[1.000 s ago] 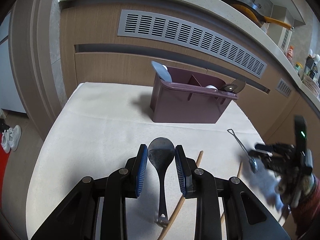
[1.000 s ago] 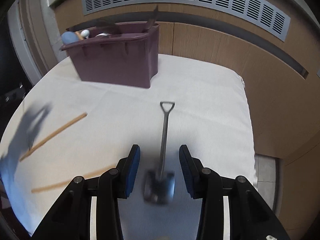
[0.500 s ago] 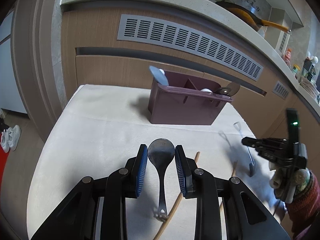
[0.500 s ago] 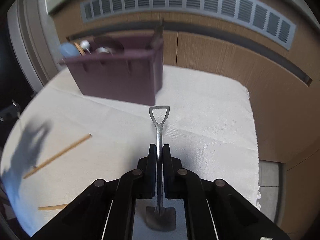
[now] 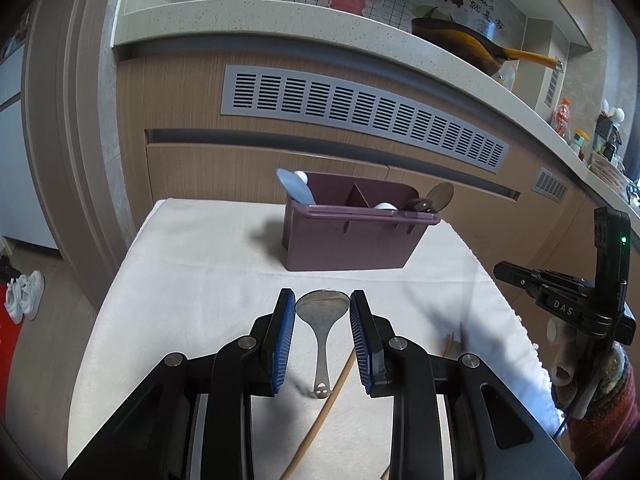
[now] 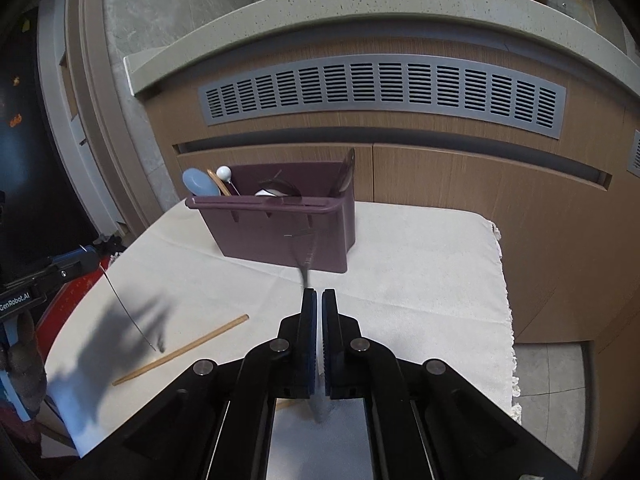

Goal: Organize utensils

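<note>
right hand-held gripper (image 6: 319, 308) clamps shovel spoon (image 6: 306, 264).

The right tool (image 6: 319, 304) is clamping its blue-padded jaws on a slim metal shovel-shaped spoon (image 6: 306, 270), whose blurred handle is sticking out toward the far side. Beyond it a maroon plastic utensil caddy (image 6: 280, 232) is standing on the cream cloth-covered tabletop (image 6: 420, 280), holding a pale blue spatula (image 6: 198, 182) and a white ball-tipped utensil (image 6: 224, 172) at its left end. A wooden chopstick (image 6: 182, 350) is lying to the near left. At the left edge the other black tool (image 6: 28, 290) is showing partly.
</note>
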`<state>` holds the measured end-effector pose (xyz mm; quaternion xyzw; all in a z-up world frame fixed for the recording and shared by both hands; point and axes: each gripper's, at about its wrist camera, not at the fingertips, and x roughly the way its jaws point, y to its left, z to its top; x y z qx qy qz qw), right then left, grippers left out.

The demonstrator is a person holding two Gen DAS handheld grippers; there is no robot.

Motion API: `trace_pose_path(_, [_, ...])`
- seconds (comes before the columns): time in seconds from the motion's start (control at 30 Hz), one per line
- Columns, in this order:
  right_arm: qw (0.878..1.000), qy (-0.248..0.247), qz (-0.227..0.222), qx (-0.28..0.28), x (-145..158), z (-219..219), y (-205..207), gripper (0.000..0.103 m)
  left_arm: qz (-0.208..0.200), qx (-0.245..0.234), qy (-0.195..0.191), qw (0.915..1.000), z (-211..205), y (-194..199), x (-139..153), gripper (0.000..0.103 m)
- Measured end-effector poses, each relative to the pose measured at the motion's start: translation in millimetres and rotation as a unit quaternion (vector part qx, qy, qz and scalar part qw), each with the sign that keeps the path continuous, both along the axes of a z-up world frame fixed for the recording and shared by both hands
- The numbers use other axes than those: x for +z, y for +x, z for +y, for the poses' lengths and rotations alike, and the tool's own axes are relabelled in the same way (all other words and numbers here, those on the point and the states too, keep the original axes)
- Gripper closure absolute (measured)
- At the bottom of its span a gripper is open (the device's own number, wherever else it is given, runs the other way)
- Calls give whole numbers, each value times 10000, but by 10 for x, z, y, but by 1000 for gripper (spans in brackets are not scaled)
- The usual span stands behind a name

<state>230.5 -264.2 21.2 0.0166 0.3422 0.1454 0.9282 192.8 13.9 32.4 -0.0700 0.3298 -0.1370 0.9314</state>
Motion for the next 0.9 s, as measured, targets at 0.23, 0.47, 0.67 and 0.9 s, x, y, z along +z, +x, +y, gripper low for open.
trace_pose_path(0.23, [9984,-170,356,408,-83,63,129,98,-38,-10,29,10000,-29,-19,52,74])
trace_pose_path(0.47, [9854,-793,1009,1122,-554,300,394,95,139,66,-38,9999,23,42,-35,74])
trace_pose_path(0.67, [9787,-887,1316,1303,-696,221,290,92,243,119,-172,9995,100,41,-104,74])
trace_pose_path(0.9, [9801,-1048,1235,1144,-940,30,-216,70,338,9,-205,9992,80,88,-162,74])
